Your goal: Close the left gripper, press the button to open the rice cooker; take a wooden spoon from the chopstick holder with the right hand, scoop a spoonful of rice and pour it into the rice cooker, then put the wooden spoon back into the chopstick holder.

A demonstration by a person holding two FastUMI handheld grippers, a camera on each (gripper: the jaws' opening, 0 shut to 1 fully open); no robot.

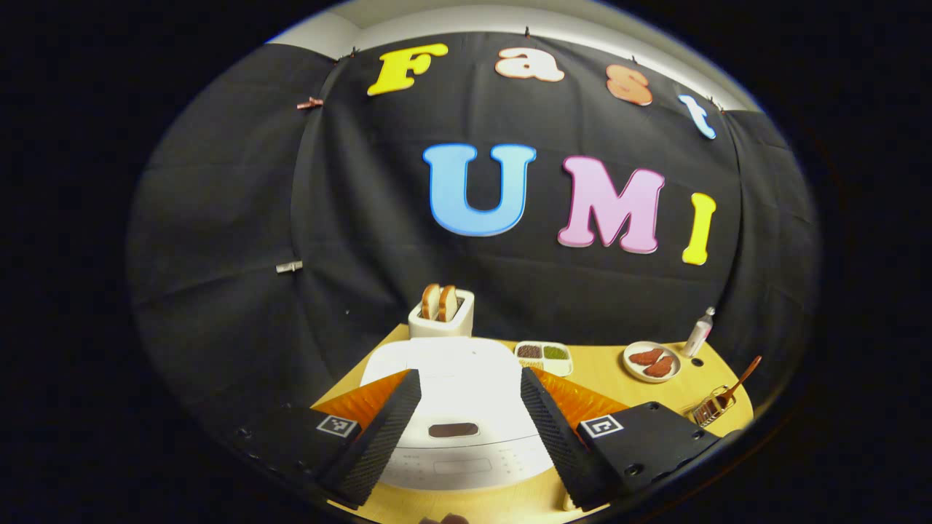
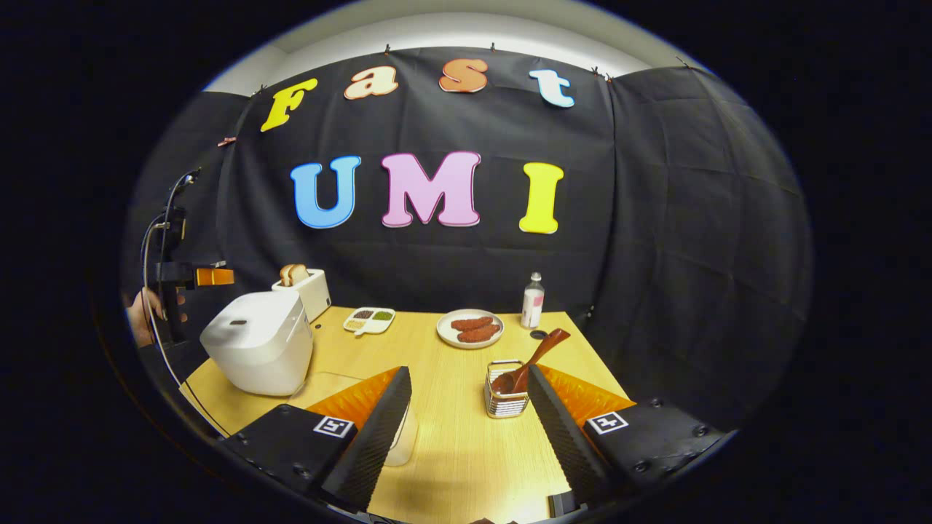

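My left gripper (image 1: 466,429) hovers spread over the smooth white rice cooker (image 1: 455,400); my right gripper (image 2: 466,429), also spread, faces the wire chopstick holder (image 2: 505,399) with the wooden spoon (image 2: 531,360).

**2 grippers, both wide open**

The left gripper (image 1: 466,429) has its 2 fingers (image 1: 375,437) spread far apart, and they touch nothing. They point forward and a bit down.

The right gripper (image 2: 466,429) also has its 2 fingers (image 2: 561,429) spread far apart, with nothing between them. It is held level and points forward.

In the right gripper view, far off at the left edge, a hand (image 2: 145,314) holds the other gripper up.
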